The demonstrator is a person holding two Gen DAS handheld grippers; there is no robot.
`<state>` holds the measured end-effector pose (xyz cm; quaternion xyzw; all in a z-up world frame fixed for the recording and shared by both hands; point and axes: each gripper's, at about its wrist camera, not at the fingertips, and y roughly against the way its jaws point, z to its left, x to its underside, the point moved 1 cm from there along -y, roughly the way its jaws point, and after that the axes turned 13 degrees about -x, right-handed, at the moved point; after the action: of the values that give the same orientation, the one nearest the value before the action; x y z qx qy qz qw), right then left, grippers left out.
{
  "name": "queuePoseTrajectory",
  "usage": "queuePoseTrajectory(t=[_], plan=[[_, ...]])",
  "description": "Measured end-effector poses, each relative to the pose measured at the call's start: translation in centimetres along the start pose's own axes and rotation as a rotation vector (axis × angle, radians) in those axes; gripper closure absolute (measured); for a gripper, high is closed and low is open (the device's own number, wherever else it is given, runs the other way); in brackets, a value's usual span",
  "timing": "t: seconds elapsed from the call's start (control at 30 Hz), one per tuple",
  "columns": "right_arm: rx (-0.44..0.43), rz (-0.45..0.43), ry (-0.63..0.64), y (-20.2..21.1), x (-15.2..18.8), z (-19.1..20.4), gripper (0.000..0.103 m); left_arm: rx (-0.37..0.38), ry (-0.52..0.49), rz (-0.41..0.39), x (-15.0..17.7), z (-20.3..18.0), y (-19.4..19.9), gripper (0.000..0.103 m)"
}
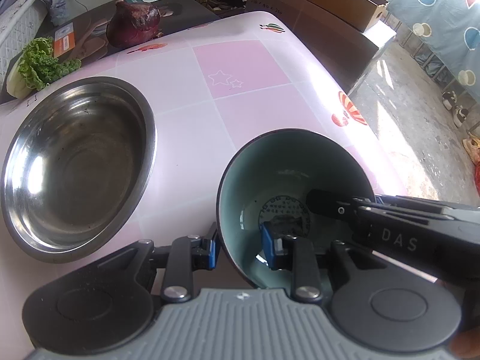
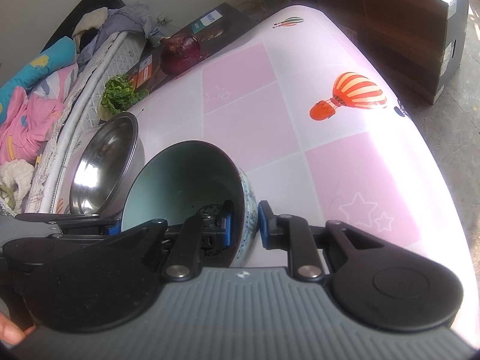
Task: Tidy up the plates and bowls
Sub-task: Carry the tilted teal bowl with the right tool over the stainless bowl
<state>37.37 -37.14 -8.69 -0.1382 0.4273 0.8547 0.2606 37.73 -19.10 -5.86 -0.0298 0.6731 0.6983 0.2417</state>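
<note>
— Two bowls are seen, and no plate is shown in either view. Can any part of the task be judged as done?

— Little, as far as can be told. The steel bowl (image 1: 78, 168) is set empty on the pink checked surface (image 1: 240, 69), and nothing has been nested in it yet. The ceramic bowl (image 1: 288, 186) — teal inside, blue-patterned outside — is held tilted just beside it, near the front edge of the surface.

— How is that bowl gripped?

— From both sides. The left gripper (image 1: 240, 249) is pinched on the near left part of the rim, one blue pad inside the bowl and one outside. The right gripper (image 2: 244, 225) is closed on the right wall in the same manner; in the right wrist view the wall is seen clamped between its pads.

— And what is left?

— Nearly everything, it would seem. The ceramic bowl is probably meant to be placed into the steel bowl, which is wide enough for that to be judged feasible. Whether plates remain to be stacked cannot be told — none are visible. A red onion (image 1: 133, 24) and some lettuce (image 1: 42, 66) are left at the far side, well apart from the bowls.
</note>
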Motion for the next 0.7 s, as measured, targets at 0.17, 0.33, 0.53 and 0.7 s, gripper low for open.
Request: queuePoseTrajectory(t=[0.17, 0.33, 0.53, 0.7], plan=[[-0.001, -0.002, 0.002, 0.0, -0.2, 0.0, 0.085, -0.01, -0.01, -0.016, 0.1, -0.2, 0.3, 0.074], [-0.003, -0.007, 0.009, 0.2, -0.2, 0.2, 0.085, -0.01, -0.009, -0.022, 0.2, -0.1, 0.6, 0.074], [-0.003, -0.011, 0.013, 0.3, -0.2, 0.4, 0.085, -0.007, -0.005, -0.028, 0.3, 0.0, 0.9, 0.074], [-0.003, -0.011, 0.015, 0.3, -0.2, 0.5, 0.085, -0.004, -0.001, -0.035, 0.2, 0.1, 1.2, 0.074]])
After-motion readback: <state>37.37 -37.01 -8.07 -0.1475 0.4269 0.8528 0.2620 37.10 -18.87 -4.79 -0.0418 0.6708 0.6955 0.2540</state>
